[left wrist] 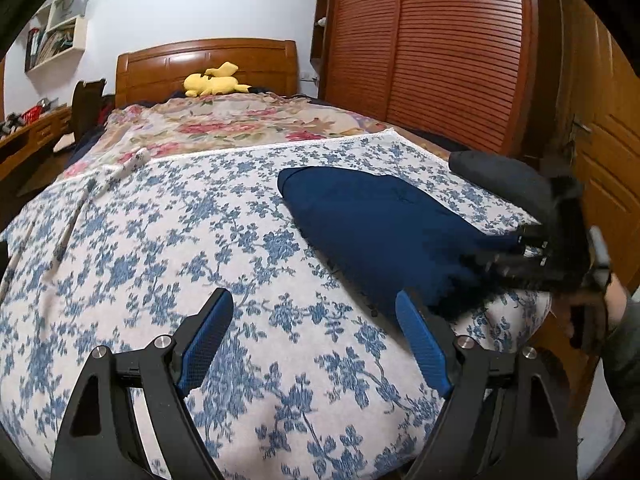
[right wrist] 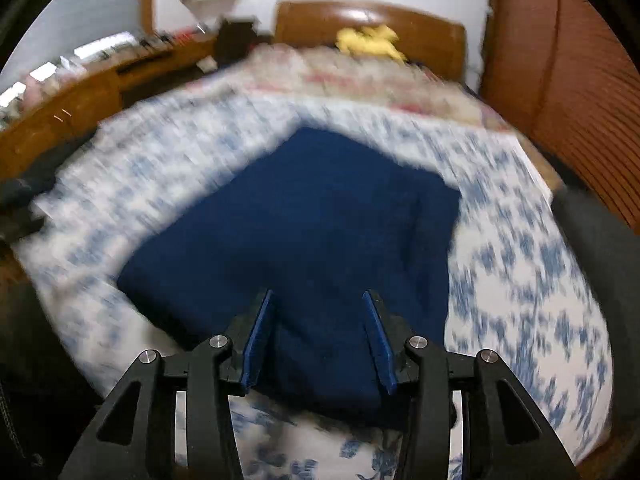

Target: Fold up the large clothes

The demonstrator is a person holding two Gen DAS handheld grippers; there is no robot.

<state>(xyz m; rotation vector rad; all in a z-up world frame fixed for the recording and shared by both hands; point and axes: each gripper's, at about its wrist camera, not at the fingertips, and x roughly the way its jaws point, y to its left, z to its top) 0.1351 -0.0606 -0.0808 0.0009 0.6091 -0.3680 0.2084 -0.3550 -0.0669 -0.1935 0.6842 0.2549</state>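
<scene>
Nearest, in the left wrist view, left hand-held gripper (left wrist: 314,334) with blue pads spread wide, nothing between them, over the blue-flowered bedspread (left wrist: 168,240) beside the near-left edge of the folded garment. In the right wrist view, right hand-held gripper (right wrist: 318,338) with jaws part open and the near edge of the dark blue folded garment (right wrist: 304,216) lying between the pads, not visibly pinched; much motion blur there. Garment lay flat on the bedspread toward the right side of the bed, folded into a rough rectangle, long axis running from the near foot edge away toward the headboard. No label or writing readable on it. Just right of it, at the bed's edge, a dark grey padded shape (left wrist: 500,178), unclear what. Further back, a red-flowered blanket (left wrist: 224,124), then a yellow plush toy (left wrist: 214,82) against the wooden headboard (left wrist: 208,60). At left a wooden desk (left wrist: 28,136) and white wall shelves (left wrist: 60,28); at right a slatted wooden wardrobe (left wrist: 432,52).
</scene>
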